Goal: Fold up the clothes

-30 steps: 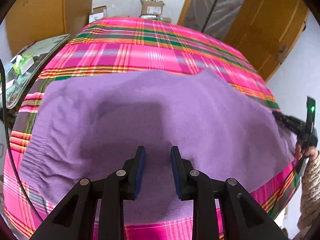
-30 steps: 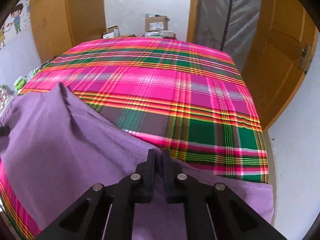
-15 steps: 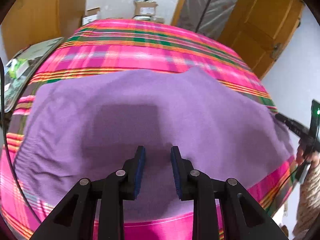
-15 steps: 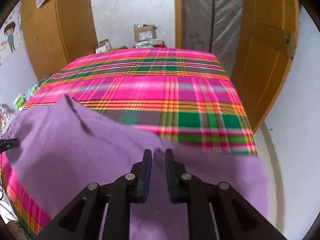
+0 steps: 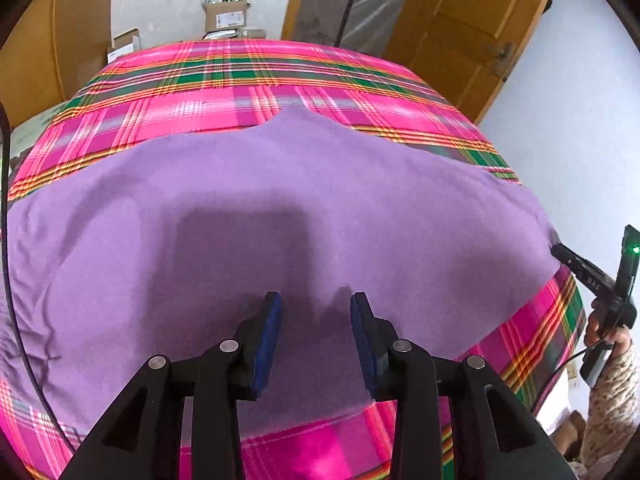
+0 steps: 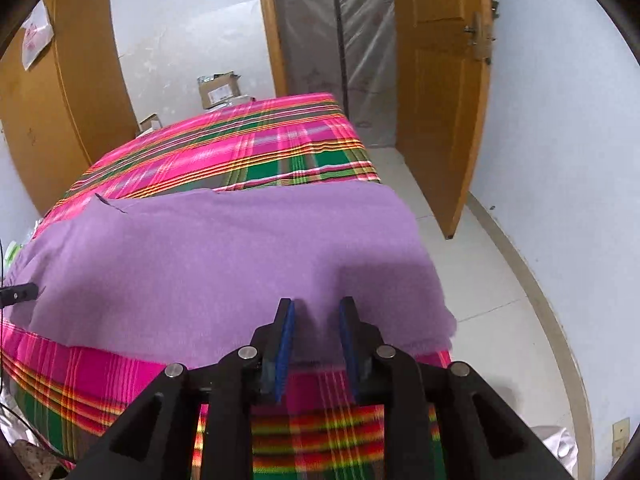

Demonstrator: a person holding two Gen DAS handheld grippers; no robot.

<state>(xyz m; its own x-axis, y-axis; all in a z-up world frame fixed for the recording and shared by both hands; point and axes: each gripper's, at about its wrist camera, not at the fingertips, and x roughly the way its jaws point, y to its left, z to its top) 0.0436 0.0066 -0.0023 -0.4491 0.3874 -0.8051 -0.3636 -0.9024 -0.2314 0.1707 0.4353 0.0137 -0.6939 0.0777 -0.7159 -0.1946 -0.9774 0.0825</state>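
Purple fleece cloth (image 5: 280, 216) lies spread flat across the near part of a bed covered with a pink, green and orange plaid sheet (image 5: 248, 92), its far edge running across the plaid with a small peak near the middle, its near edge close to the bed's front border. At the cloth's left side the fabric is slightly wrinkled.

In the left wrist view, the left gripper (image 5: 316, 316) hangs over the near middle of the purple cloth. Its jaws are opening, the blue pads stand clearly apart, and nothing is pinched between them; only flat cloth shows in the gap. I cannot tell whether the tips touch the fabric.

Further right in that view, the right gripper (image 5: 560, 250) sits at the cloth's right edge, held by a hand (image 5: 600, 326) in a speckled sleeve (image 5: 612, 396).

In the right wrist view, the right gripper (image 6: 316, 312) is over the near right corner of the purple cloth (image 6: 224, 252), just above its front edge where the plaid sheet (image 6: 248, 148) hangs down. Its jaws are opening too, with a gap between the blue pads and no fabric gripped.

Cardboard boxes (image 6: 218, 90) stand behind the bed, and a wooden door (image 6: 440, 92) is open to the right.
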